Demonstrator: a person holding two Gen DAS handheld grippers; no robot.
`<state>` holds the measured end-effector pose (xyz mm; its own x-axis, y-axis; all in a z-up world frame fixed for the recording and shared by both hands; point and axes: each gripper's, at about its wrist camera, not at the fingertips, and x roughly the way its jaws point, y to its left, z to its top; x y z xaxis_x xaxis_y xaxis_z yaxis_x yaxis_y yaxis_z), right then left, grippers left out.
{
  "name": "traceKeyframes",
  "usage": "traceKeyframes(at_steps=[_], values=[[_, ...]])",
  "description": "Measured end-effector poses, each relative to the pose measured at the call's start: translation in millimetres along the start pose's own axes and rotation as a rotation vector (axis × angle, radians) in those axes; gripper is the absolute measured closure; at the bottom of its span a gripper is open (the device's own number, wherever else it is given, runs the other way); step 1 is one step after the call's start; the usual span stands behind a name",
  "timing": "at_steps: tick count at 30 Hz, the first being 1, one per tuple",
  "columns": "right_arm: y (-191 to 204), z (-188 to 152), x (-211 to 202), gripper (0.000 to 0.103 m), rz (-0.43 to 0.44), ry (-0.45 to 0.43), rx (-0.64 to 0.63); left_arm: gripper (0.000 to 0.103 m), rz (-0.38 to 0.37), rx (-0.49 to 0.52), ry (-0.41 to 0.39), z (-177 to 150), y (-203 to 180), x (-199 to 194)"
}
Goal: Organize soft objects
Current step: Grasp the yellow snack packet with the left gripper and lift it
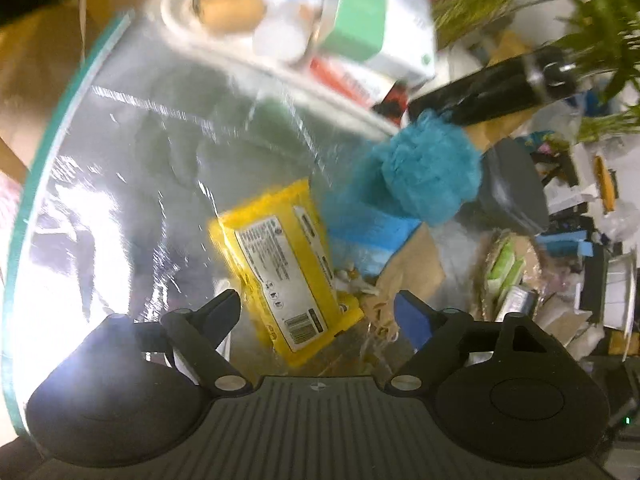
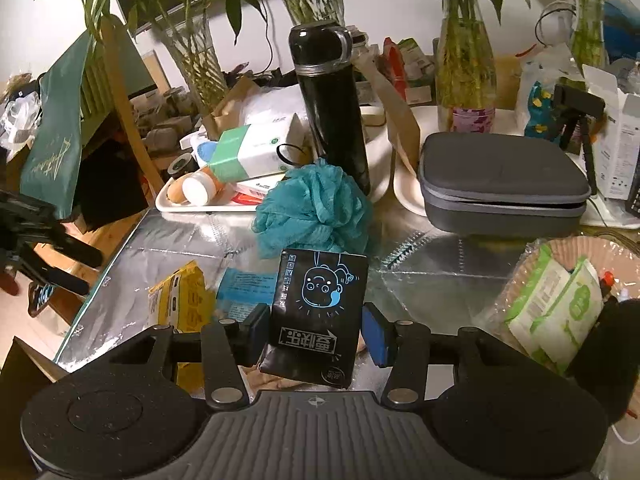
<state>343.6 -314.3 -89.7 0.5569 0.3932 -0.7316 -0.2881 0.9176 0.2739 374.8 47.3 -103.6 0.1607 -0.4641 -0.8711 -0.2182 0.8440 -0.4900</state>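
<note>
In the left wrist view, which is blurred, a yellow soft pack (image 1: pixel 280 264) lies label-up on the glass table (image 1: pixel 132 168). My left gripper (image 1: pixel 318 308) is open just over its near end, a finger on each side, pads clear of it. Beyond it sit a blue pack (image 1: pixel 372 232) and a teal bath pouf (image 1: pixel 428 172). My right gripper (image 2: pixel 318 332) is shut on a black tissue pack (image 2: pixel 320 300) with a blue cartoon, held above the table. Behind it are the pouf (image 2: pixel 316 208), the blue pack (image 2: pixel 248 284) and the yellow pack (image 2: pixel 180 304).
A woven basket (image 2: pixel 592 246) at the right holds green wipe packs (image 2: pixel 556 312). A black flask (image 2: pixel 332 108), a grey zip case (image 2: pixel 500 184) and a white tray (image 2: pixel 208 208) of boxes stand behind, with glass vases of plants. The table's edge (image 1: pixel 52 132) curves along the left.
</note>
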Motion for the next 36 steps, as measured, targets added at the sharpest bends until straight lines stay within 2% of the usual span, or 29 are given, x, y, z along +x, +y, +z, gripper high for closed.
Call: traceKeyframes(at_steps=[6, 10, 15, 17, 27, 28, 30, 33, 36], values=[[-3, -1, -1, 0.051, 0.002, -0.005, 0.011, 0.018, -0.034, -0.094, 0.125, 20, 22, 44], [-2, 0, 1, 0.051, 0.004, -0.002, 0.005, 0.018, -0.07, -0.188, 0.162, 28, 40, 65], [-1, 0, 4, 0.051, 0.008, 0.008, -0.002, 0.018, -0.109, -0.248, 0.189, 38, 51, 86], [-1, 0, 5, 0.051, 0.006, 0.014, -0.002, 0.018, -0.102, -0.262, 0.189, 39, 51, 90], [0, 0, 7, 0.051, 0.011, 0.019, -0.004, 0.019, -0.006, -0.23, 0.157, 40, 33, 97], [1, 0, 7, 0.051, 0.011, 0.018, -0.005, 0.021, 0.012, -0.213, 0.148, 39, 29, 97], [1, 0, 7, 0.051, 0.013, 0.017, -0.005, 0.044, 0.06, -0.162, 0.124, 39, 21, 94], [0, -1, 7, 0.051, 0.011, 0.022, 0.0, 0.049, 0.053, -0.133, 0.085, 41, 23, 88], [-1, -1, 7, 0.051, 0.013, 0.025, 0.006, 0.05, 0.115, -0.044, 0.008, 44, 20, 78]])
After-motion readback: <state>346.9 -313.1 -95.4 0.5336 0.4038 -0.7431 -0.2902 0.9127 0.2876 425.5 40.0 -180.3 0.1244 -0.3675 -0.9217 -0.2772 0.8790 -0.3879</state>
